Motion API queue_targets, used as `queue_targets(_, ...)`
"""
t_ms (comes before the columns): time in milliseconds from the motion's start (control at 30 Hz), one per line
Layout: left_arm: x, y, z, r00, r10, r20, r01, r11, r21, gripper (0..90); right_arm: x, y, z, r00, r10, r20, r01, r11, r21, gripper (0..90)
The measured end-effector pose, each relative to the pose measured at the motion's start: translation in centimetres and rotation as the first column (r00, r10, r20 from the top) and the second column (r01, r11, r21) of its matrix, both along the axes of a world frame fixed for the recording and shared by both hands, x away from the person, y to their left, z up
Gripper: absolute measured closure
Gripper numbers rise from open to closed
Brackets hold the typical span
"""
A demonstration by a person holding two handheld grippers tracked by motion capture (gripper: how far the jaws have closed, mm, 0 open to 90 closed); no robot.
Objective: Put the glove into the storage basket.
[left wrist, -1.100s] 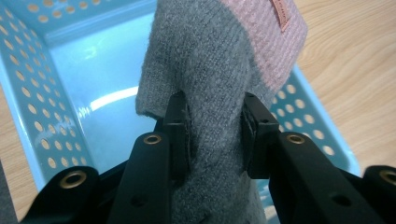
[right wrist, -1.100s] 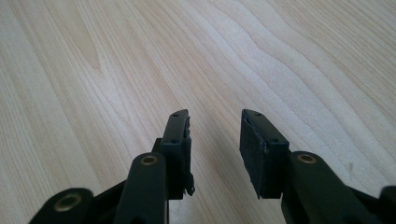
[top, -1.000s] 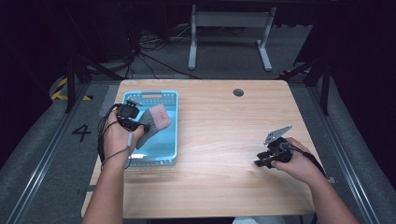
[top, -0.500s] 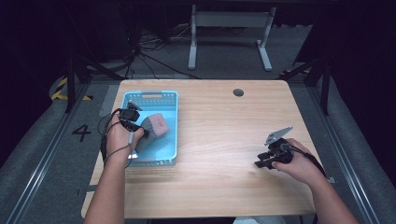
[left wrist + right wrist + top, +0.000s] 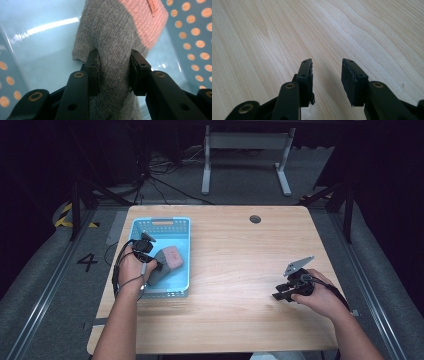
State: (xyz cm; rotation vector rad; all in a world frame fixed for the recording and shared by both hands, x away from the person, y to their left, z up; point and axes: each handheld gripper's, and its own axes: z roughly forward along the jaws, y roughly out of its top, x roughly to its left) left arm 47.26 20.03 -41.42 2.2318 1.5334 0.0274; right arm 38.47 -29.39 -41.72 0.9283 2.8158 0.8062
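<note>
Toward nine o'clock on the pale wooden table (image 5: 230,285) sits a light blue plastic basket (image 5: 162,222), rectangular, its walls pierced with round holes and its floor smooth and glossy. Lying inside is a knitted sock (image 5: 167,262), soft and fuzzy grey over most of its length with a ribbed pink band and a small tag at the end toward one o'clock. The left gripper (image 5: 146,254) reaches down into the basket, and in the left gripper view (image 5: 113,71) its black jaws bracket the grey knit, the pads touching the fabric on both sides; they have just been easing apart, with the sock between them. Over at four o'clock the right gripper (image 5: 285,292) rests low over bare wood grain, its jaws spread with nothing between them in the right gripper view (image 5: 327,80).
</note>
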Motion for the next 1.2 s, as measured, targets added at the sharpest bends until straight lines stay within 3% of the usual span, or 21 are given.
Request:
queue_targets(133, 0.2, -0.1, -0.4, 0.9998, 0.021, -0.005, -0.021, 0.9973, 0.071, 51.3, -0.1, -0.2, 0.1, 1.0, -0.008, 0.001, 0.008, 1.0, 0.004, 61.5)
queue_targets(200, 0.1, 0.0, -0.3, 0.9996, 0.027, 0.009, -0.028, 0.9959, 0.087, 45.0, -0.1, -0.2, 0.1, 0.9999, -0.011, 0.001, 0.011, 1.0, 0.004, 61.4)
queue_targets(333, -0.3, 0.0, 0.6, 0.9978, 0.04, 0.053, -0.044, 0.9949, 0.09, 37.3, -0.1, -0.2, 0.0, 1.0, -0.009, 0.002, 0.009, 1.0, 0.003, 60.7)
queue_targets(433, -1.0, -0.1, 1.6, 0.9953, 0.027, 0.093, -0.036, 0.9952, 0.091, 36.5, -0.1, -0.2, 0.0, 0.9999, -0.01, 0.002, 0.01, 1.0, 0.004, 60.5)
queue_targets(667, -3.8, -0.9, 4.4, 0.9851, -0.027, 0.17, 0.021, 0.9991, 0.038, 37.0, -0.1, -0.4, 0.0, 0.9998, -0.02, -0.001, 0.02, 1.0, 0.011, 60.4)
queue_targets(767, -5.3, -1.2, 5.4, 0.9793, -0.077, 0.187, 0.071, 0.9967, 0.038, 37.2, -0.2, -0.5, 0.0, 0.9997, -0.022, -0.003, 0.023, 1.0, 0.013, 60.3)
queue_targets(1033, -9.4, -2.8, 6.9, 0.9541, -0.181, 0.239, 0.184, 0.9829, 0.01, 37.4, -0.3, -1.0, 0.0, 0.9996, -0.026, -0.006, 0.026, 0.999, 0.021, 60.1)
queue_targets(1200, -11.2, -4.5, 6.6, 0.938, -0.266, 0.222, 0.277, 0.9609, -0.016, 37.6, -0.3, -1.0, -0.1, 0.9997, -0.022, -0.008, 0.022, 1.0, 0.021, 60.0)
